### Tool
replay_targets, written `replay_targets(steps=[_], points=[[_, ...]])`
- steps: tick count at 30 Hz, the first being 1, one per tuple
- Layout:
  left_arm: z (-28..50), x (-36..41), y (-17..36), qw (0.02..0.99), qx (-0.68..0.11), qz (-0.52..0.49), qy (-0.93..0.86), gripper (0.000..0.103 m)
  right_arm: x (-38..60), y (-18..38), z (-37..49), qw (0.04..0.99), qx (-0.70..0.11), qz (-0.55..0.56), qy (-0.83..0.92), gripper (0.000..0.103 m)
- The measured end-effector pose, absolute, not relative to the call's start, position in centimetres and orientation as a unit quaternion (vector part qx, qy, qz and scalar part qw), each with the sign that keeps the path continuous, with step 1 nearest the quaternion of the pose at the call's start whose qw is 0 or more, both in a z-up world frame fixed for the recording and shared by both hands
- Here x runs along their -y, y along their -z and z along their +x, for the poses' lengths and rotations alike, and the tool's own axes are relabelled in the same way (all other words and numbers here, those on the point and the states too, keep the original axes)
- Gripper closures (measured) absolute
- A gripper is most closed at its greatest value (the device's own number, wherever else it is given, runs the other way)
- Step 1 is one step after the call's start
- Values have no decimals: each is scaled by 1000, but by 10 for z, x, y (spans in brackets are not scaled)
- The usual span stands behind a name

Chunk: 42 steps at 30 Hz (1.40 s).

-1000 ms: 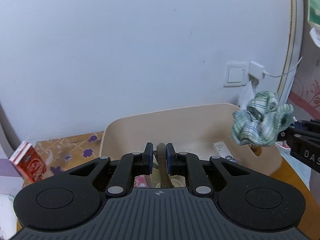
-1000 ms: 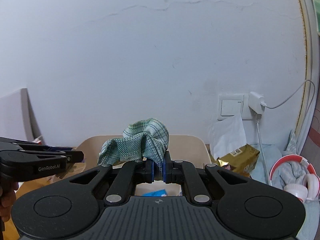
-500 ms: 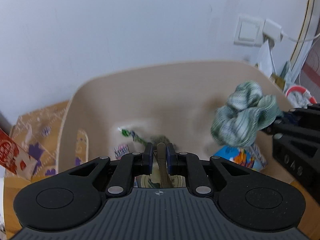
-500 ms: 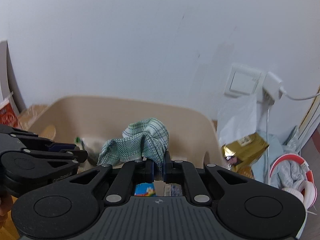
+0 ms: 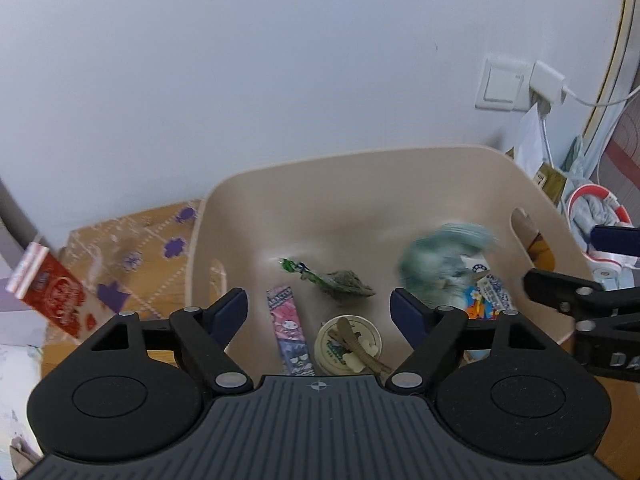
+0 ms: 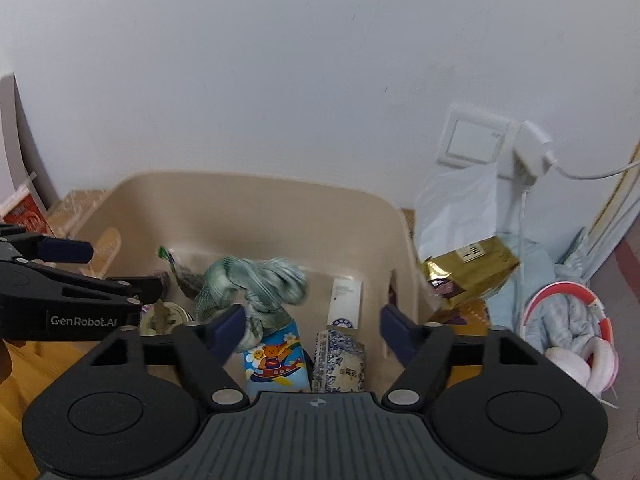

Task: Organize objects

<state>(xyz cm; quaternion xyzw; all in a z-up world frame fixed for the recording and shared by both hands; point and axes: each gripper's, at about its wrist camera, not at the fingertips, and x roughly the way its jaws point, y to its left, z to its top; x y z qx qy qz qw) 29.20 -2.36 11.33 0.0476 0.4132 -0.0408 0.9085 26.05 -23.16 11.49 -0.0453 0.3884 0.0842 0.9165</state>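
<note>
Left wrist view: left tool (image 5: 319, 306) released, spread above beige bin (image 5: 360, 184). Right tool (image 6: 312, 326) released likewise. Green cloth (image 6: 252, 284) blurred inside bin, above carton (image 6: 276, 360).

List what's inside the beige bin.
Beige bin: green cloth, pink strip, round tub, cartoon box, patterned packet, white tube. Anything under the cloth is hidden.

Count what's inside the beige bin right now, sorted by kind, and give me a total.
Inside the beige bin:
Cloth: 1, the green checked cloth
Cartons and boxes: 3, cartoon carton, blue patterned box, white box
Wrappers: 2, pink packet, green wrapper
Round lid with hair clip: 1
Total: 7 visible
</note>
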Motion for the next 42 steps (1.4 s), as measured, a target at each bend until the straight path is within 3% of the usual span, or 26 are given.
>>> replay_targets(steps=[2,17,42], points=[[282,22,-124,913,-404,50,37,21,235,-126,253,920,-381,-35,-86,13],[182,18,-184,937,-340,71,36,17,246,-169,162,938,-331,-23,-96,6],[-15,13,-181,951,-305,26,47,8,266,-162,-15,947,-294,9,-131,0]])
